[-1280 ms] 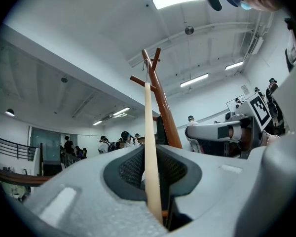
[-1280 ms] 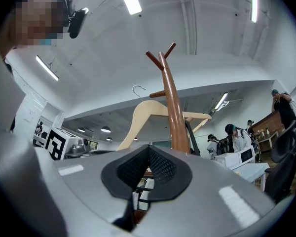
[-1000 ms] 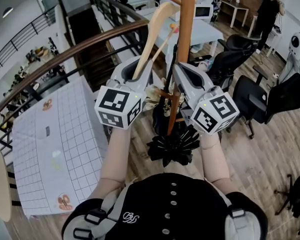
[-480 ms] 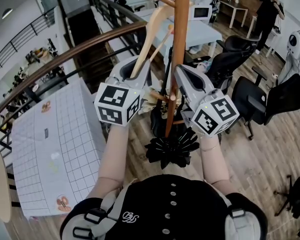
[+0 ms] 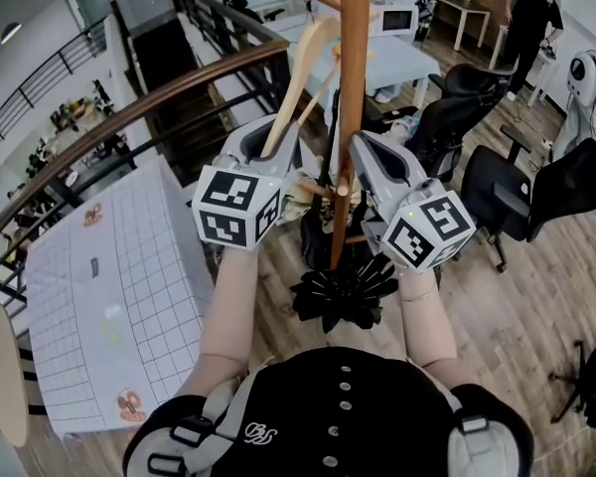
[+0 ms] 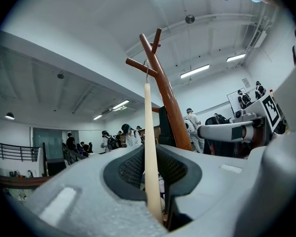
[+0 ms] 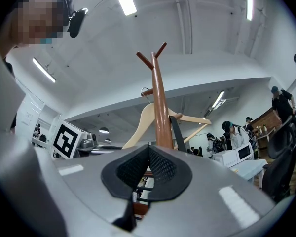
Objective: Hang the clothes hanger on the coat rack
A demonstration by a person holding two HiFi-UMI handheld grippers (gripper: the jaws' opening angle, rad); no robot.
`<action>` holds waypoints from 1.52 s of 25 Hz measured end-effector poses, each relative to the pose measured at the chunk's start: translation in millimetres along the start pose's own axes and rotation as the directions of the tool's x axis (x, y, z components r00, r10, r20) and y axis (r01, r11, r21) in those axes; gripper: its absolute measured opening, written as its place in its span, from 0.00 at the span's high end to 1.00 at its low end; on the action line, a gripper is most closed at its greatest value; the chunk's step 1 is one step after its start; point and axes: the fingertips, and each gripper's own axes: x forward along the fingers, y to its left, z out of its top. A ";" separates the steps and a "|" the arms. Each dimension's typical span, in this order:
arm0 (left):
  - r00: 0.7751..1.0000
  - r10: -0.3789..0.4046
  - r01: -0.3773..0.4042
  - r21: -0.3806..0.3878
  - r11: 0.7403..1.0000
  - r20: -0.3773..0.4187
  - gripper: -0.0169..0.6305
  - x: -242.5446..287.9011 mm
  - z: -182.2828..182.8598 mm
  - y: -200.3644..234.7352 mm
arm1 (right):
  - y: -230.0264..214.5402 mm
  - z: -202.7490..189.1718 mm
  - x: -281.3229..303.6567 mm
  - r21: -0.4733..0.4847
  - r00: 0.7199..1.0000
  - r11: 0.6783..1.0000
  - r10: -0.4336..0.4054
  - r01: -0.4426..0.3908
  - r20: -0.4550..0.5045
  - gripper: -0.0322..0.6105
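Now L claw point(image 5: 277, 135) level w/ hanger point(image 5: 304, 73), R claw point(image 5: 366, 145) beside rack point(image 5: 351, 78).

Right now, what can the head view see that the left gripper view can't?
Only the head view shows the white gridded table, the coat rack's black base and the person's forearms. Only the left gripper view clearly shows the hanger's metal hook, up by the rack's top pegs. Both show the pale wooden hanger pinched in the left gripper, the brown rack pole and the right gripper.
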 end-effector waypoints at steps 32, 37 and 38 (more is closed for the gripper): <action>0.997 0.016 -0.018 0.020 1.000 0.071 0.82 -52.8 -1.3 -33.7 | 44.5 -11.0 -47.3 0.022 0.996 0.997 -0.072 0.073 -0.047 0.95; 0.998 -0.008 0.007 0.012 1.000 0.060 0.80 -72.3 -10.1 -43.3 | 58.0 -21.7 -62.5 0.028 0.992 0.994 -0.102 0.104 -0.075 0.95; 0.998 -0.014 0.013 0.010 1.000 0.060 0.80 -76.3 -11.4 -46.0 | 61.5 -23.4 -65.7 0.030 0.991 0.993 -0.108 0.111 -0.079 0.95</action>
